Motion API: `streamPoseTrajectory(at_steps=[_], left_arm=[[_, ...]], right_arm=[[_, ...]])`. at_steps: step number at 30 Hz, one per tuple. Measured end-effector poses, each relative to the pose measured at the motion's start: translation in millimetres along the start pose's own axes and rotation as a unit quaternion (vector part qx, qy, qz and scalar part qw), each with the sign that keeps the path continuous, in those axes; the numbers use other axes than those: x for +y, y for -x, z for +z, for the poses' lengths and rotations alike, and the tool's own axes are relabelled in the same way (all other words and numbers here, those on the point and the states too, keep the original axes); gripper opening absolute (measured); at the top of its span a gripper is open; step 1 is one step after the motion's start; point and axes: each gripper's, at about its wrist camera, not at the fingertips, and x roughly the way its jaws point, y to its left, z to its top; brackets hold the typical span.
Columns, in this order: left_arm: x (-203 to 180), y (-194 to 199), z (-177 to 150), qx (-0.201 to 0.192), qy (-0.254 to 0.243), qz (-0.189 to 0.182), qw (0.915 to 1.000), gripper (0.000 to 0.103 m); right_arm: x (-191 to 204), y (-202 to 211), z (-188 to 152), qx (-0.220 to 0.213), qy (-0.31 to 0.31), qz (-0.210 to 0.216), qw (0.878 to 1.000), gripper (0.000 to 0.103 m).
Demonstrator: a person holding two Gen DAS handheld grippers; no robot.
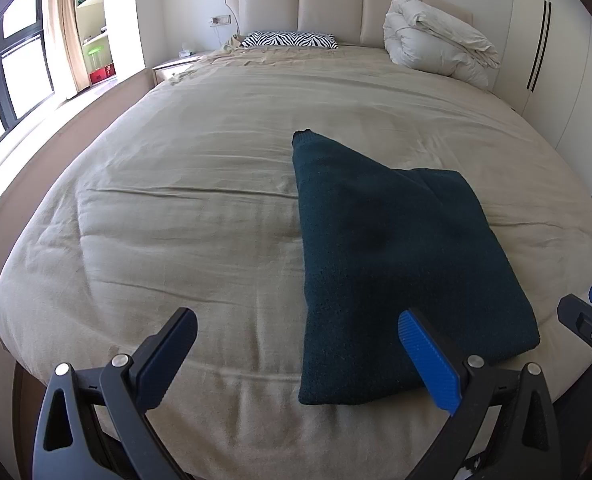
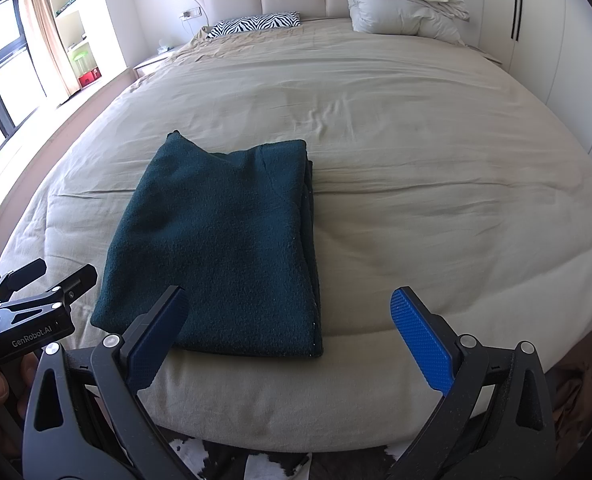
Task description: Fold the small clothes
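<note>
Left wrist view: one dark green knitted garment lies folded into a thick stack on the beige bed, near the foot edge, with a narrow part sticking out toward the headboard. The left hand-held gripper hangs over the bed edge with its jaws wide, holding nothing. One zebra pillow and one folded white duvet sit at the head.

Right wrist view: the garment's layered right edge shows here. The right hand-held gripper is also spread wide and empty, its left finger over the garment's near corner. This view alone shows a cowhide rug below the bed.
</note>
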Motion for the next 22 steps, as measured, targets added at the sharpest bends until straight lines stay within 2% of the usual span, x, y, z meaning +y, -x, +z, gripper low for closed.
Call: streamPoseTrajectory(at_steps=[22], left_arm=[[5.3, -3.7, 5.0, -0.001, -0.004, -0.004, 1.0000, 0.103]], right_arm=[[-2.7, -2.1, -2.6, 0.006, -0.001, 0.003, 1.000, 0.103]])
